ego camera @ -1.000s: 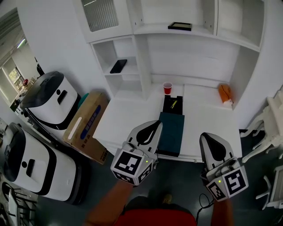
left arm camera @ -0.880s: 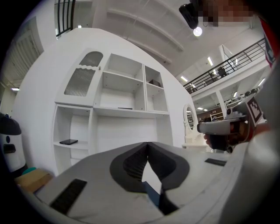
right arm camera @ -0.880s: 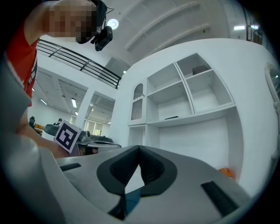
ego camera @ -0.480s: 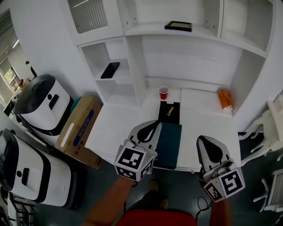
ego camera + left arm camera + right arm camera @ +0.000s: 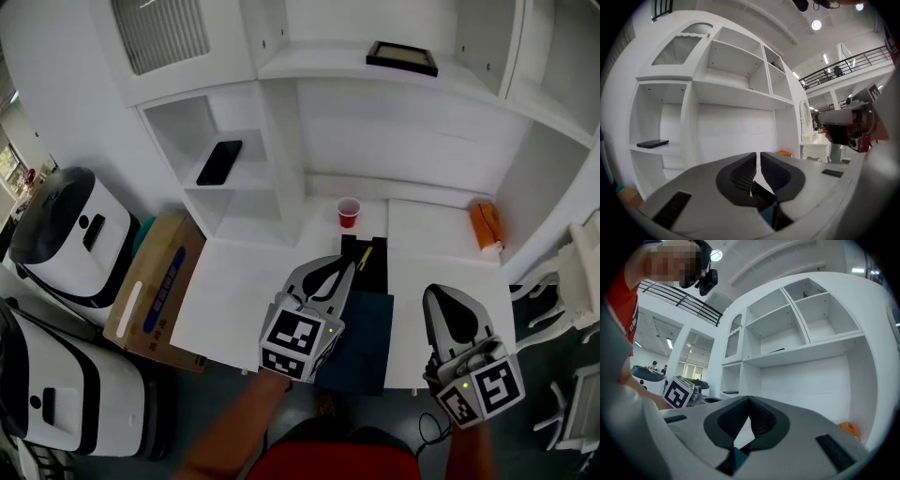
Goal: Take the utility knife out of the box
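An open black box lies on the white desk, with a yellow utility knife inside it. A dark teal lid lies just in front of the box. My left gripper hovers over the lid's left part, its tips at the box's near edge. Its jaws have just been opening and show a narrow gap with nothing between them. In the left gripper view, the left gripper looks at the box, and a yellow speck of the knife shows through the gap. My right gripper is shut and empty, right of the lid; the right gripper has its tips touching.
A red cup stands behind the box. An orange object lies at the desk's back right. A black phone rests on a left shelf, a black tray on the top shelf. A cardboard box and white machines stand left.
Both grippers have moved forward towards the desk. The left one now reaches over the teal lid to the box's near edge, and its jaws have parted slightly.
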The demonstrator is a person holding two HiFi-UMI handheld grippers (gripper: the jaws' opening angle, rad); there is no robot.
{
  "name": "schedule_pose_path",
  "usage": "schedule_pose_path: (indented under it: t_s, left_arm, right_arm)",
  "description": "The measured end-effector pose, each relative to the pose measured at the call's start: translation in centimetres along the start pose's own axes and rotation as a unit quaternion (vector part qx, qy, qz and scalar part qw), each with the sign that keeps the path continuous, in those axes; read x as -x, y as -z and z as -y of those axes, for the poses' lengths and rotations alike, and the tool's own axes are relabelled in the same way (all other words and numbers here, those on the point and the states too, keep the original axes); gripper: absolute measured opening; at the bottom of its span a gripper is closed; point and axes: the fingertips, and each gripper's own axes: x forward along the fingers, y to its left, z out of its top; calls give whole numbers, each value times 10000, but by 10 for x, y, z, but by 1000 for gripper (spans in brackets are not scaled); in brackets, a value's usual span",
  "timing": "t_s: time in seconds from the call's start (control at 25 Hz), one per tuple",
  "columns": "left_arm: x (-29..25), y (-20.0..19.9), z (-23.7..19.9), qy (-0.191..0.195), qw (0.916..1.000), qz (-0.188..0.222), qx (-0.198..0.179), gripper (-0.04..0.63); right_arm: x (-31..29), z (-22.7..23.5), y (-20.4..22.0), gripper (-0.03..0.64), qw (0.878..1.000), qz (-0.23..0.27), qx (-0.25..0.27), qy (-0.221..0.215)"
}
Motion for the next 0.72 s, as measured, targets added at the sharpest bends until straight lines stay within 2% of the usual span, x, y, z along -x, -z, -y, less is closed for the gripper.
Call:
schedule_pose_path:
  t_s: [0.2, 0.4, 0.72]
  left_arm:
    - [-28, 13, -12, 227, 9991, -342, -125, 64]
    - [-57, 37, -14, 372, 9953, -861, -219, 73]
    - [-102, 91, -13, 702, 9755, -2084, -95, 137]
  right_arm:
    - [-20, 9, 7, 2, 9999, -124, -1, 75]
    - [-34, 16, 11, 2, 9998, -201, 37, -4]
    - [-39, 44, 14, 2, 9998, -189, -13, -34]
